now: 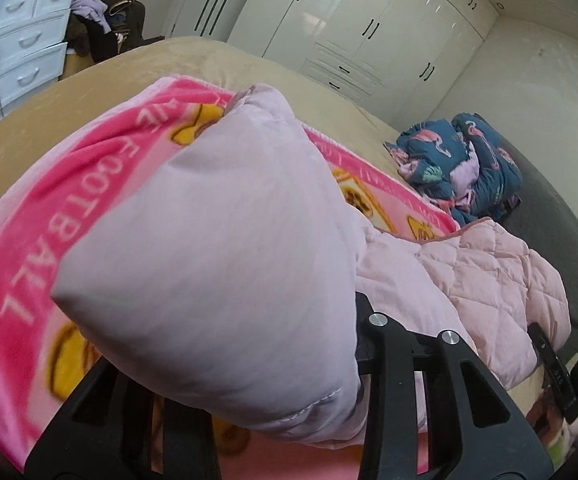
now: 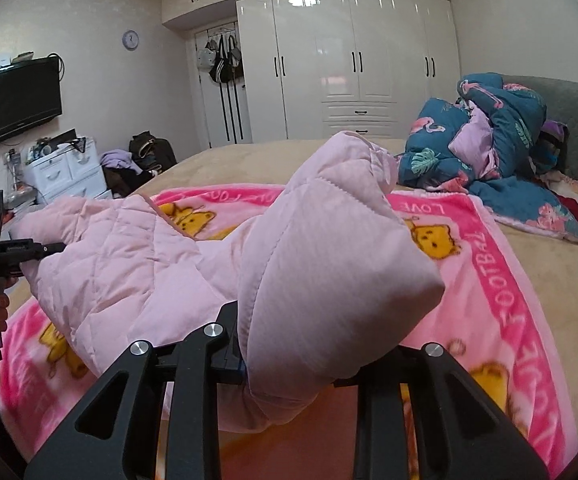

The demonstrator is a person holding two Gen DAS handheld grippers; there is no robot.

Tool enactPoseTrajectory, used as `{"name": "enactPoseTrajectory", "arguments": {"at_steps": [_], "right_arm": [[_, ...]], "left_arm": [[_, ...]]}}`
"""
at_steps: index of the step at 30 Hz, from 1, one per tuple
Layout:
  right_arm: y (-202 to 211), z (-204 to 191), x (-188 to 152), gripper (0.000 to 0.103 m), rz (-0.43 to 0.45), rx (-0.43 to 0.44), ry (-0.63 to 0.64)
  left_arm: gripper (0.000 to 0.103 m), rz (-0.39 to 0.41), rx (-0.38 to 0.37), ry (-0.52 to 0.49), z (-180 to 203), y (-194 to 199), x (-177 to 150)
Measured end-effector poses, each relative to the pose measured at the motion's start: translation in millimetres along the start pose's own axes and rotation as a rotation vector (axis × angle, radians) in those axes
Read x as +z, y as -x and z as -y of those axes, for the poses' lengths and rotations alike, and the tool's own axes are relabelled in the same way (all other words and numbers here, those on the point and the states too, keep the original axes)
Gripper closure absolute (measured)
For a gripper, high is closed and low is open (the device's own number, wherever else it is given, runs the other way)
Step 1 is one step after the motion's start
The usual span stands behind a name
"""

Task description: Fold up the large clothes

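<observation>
The left gripper (image 2: pixel 55 249) pinches the near left edge of the pink quilted jacket (image 2: pixel 129 256), which lies across the pink blanket (image 2: pixel 489 264) on the bed (image 2: pixel 561 280); the right gripper (image 2: pixel 289 364) holds a raised fold of it; far right sits a crumpled blue floral quilt (image 2: pixel 501 136)

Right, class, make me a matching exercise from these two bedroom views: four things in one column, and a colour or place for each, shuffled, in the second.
Things:
1. quilted jacket
2. television
3. flamingo quilt
4. clock

Descriptions:
A. dark blue, heaped near the headboard
B. pale pink, held up over the blanket
C. round, high on the wall
D. black, mounted above the white drawers

Pairs: 1-B, 2-D, 3-A, 4-C
</observation>
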State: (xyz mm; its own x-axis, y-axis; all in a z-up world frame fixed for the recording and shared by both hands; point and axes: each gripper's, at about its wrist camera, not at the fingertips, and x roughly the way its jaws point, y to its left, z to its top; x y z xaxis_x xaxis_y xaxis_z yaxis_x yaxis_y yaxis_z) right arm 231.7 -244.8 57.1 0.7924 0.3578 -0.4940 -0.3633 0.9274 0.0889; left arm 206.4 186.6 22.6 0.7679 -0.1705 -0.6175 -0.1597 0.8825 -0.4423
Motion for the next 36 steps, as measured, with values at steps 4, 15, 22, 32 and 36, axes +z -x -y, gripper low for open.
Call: {"name": "enactPoseTrajectory", "arguments": {"at_steps": [4, 15, 22, 32, 36], "right_arm": [[23, -7, -23, 0.078, -0.009, 0.001, -0.011], [25, 28, -81, 0.076, -0.124, -0.009, -0.303], [9, 53, -112, 0.065, -0.205, -0.002, -0.536], [10, 56, -122, 0.036, -0.261, -0.041, -0.628], [24, 56, -125, 0.018, -0.244, -0.042, -0.639]], "left_arm": [[0.075, -0.003, 0.011, -0.021, -5, 17, -23], [0.073, -0.055, 0.071, -0.019, -23, 12, -65], [0.068, -0.079, 0.096, -0.008, -37, 5, -76], [0.064, -0.103, 0.099, 0.012, -41, 5, -80], [0.060, -0.113, 0.101, 0.014, -43, 7, -82]]}}
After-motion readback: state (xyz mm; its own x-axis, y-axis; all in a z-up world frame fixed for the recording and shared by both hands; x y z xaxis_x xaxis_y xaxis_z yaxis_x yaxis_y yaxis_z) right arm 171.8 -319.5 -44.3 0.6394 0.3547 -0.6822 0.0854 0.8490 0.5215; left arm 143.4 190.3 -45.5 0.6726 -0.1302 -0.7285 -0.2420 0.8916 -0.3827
